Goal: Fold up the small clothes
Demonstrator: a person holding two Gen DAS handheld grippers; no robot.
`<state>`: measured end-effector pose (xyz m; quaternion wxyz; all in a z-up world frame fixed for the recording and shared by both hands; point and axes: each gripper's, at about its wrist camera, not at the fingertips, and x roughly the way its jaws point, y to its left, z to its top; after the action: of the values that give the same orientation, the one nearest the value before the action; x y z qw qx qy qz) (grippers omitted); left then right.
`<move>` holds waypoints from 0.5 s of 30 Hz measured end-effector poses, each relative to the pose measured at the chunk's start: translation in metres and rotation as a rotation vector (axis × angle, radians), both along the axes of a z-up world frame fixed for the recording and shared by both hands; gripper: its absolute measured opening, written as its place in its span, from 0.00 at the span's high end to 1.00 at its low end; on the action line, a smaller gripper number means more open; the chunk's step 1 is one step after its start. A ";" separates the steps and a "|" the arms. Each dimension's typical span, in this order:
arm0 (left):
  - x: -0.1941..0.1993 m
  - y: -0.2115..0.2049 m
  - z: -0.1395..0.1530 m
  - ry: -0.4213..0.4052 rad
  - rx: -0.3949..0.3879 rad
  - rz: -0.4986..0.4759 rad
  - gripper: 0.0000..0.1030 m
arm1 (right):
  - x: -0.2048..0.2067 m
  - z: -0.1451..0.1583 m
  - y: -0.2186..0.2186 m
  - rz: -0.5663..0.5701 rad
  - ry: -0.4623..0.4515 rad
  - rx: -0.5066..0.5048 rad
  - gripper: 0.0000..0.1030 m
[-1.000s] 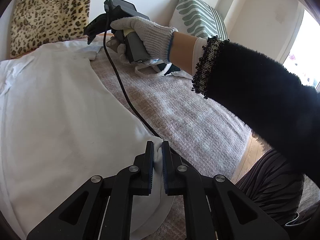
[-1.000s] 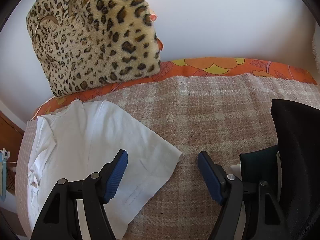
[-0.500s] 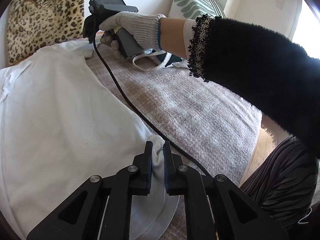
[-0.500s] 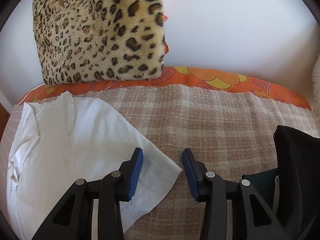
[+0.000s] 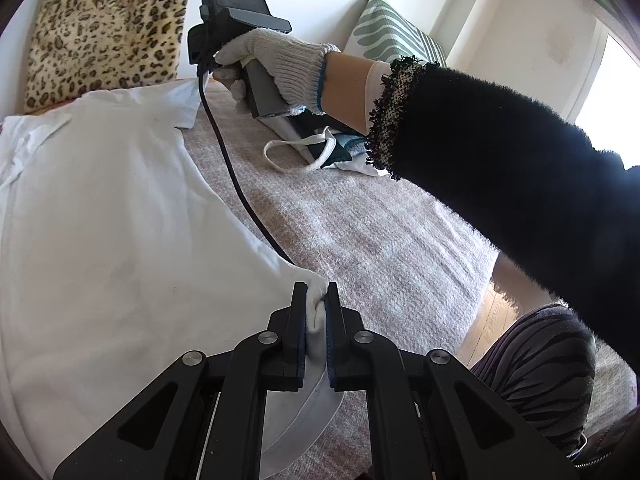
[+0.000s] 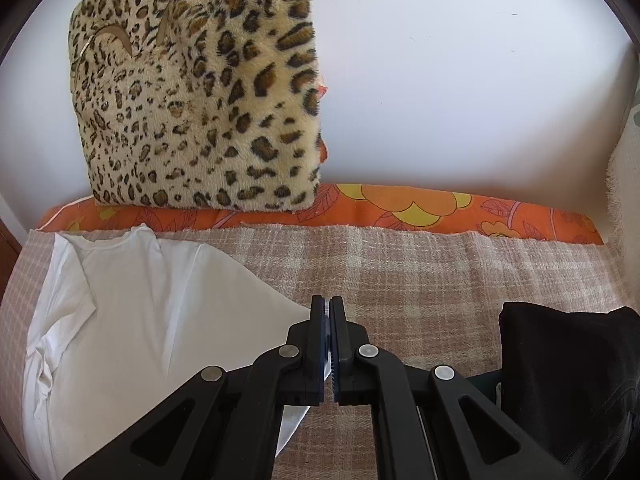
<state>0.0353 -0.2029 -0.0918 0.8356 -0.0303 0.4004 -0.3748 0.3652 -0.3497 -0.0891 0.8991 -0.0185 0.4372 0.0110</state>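
at 6 o'clock in the left wrist view, the left gripper (image 5: 316, 312) is clamped on a hem corner of the one white t-shirt (image 5: 112, 216). at 6 o'clock in the right wrist view, the right gripper (image 6: 330, 320) is seen pinching the sleeve tip of the shirt, its jaws having just been closing on it. two corners along one side are held, probably so that side can be carried over in a fold. the shirt is spread on the plaid blanket (image 6: 420, 272) toward 9 o'clock. one dark garment (image 6: 568, 368) is left at 3 o'clock. farther back, at 11 o'clock, one leopard cushion (image 6: 200, 92) is propped against the wall; one striped cushion (image 5: 384, 28) is seen at 1 o'clock.
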 end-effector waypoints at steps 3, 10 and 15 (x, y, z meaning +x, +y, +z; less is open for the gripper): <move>-0.002 0.007 0.009 -0.016 -0.028 0.013 0.94 | -0.005 0.018 -0.001 -0.010 -0.054 0.047 1.00; -0.010 0.026 0.019 -0.045 -0.054 0.045 0.94 | -0.011 0.047 0.024 0.011 -0.087 -0.031 1.00; -0.018 0.044 0.023 -0.060 -0.053 0.082 0.94 | -0.017 0.067 0.050 0.033 -0.111 -0.029 1.00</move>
<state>0.0173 -0.1591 -0.0691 0.8609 -0.0577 0.3632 -0.3515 0.3478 -0.3001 -0.0220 0.9214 -0.0393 0.3862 0.0181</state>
